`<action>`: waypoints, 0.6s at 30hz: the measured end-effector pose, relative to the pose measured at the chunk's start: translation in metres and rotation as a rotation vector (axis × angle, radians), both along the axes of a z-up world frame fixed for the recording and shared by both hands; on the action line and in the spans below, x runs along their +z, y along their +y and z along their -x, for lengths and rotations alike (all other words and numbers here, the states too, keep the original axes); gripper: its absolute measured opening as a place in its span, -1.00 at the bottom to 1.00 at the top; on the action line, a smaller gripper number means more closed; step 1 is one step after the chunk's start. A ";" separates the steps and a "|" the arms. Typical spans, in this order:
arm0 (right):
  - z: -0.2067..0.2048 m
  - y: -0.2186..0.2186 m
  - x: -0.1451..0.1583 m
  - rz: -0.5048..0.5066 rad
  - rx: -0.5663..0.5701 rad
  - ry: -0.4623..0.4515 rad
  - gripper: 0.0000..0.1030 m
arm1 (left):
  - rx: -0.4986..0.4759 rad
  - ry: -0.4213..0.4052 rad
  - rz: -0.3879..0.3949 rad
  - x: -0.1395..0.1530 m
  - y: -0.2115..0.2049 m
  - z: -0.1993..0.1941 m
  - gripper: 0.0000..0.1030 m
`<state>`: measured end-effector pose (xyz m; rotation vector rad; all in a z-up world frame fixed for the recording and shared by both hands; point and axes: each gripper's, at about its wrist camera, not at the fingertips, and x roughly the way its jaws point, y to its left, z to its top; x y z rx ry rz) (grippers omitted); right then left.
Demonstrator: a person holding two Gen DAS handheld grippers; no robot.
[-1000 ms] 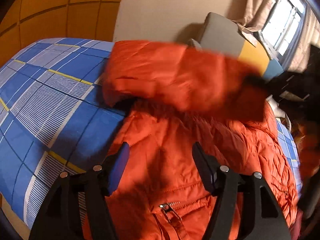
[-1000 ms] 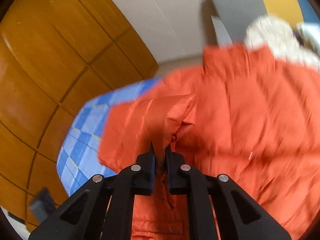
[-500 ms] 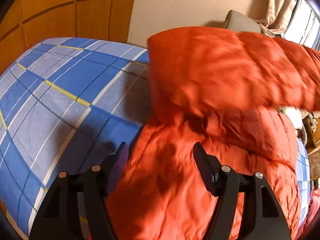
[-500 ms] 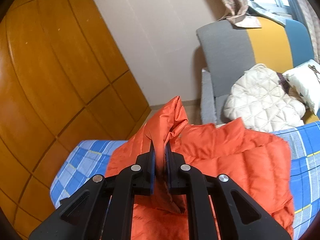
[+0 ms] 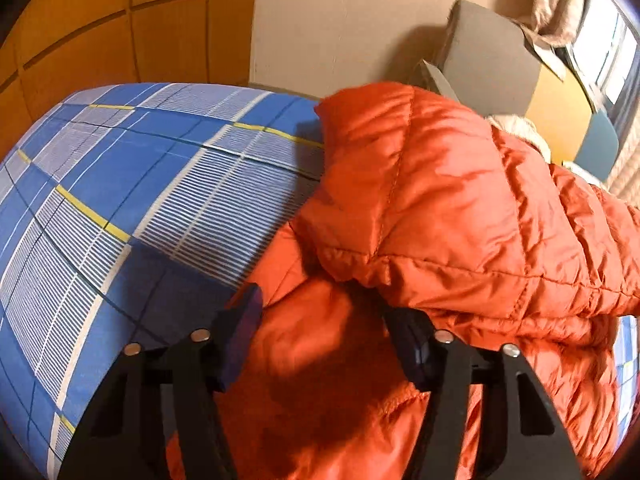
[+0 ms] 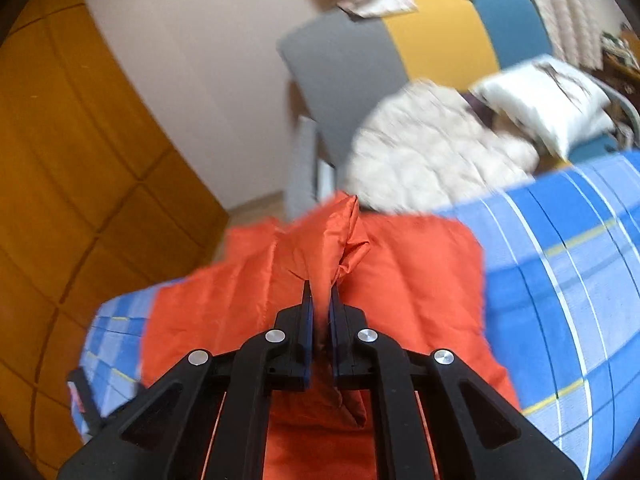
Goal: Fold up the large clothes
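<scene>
An orange puffer jacket (image 5: pixel 460 216) lies on a bed with a blue checked sheet (image 5: pixel 120 184). One part of it is folded over the rest and lies on top. My left gripper (image 5: pixel 324 312) is open, just above the jacket's lower layer at the fold's edge. My right gripper (image 6: pixel 320 300) is shut on a pinched ridge of the orange jacket (image 6: pixel 332 240) and holds it above the flat part of the garment.
A grey, yellow and blue sofa (image 6: pixel 400 52) stands past the bed, with a cream quilted jacket (image 6: pixel 432 148) and a white pillow (image 6: pixel 544 100) on it. Orange wood panels (image 6: pixel 60 160) line the left wall. Bare sheet (image 6: pixel 568 280) lies right of the jacket.
My right gripper has carried the held part of the jacket across and down over the rest. The fold now rests on the lower layer. The left gripper stayed open.
</scene>
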<state>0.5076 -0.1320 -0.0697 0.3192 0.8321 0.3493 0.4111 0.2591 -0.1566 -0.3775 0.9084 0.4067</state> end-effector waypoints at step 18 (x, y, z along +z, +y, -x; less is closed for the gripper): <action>-0.008 -0.010 -0.063 0.106 -0.045 0.130 -0.89 | -0.073 -0.169 -0.002 0.067 0.001 0.023 0.22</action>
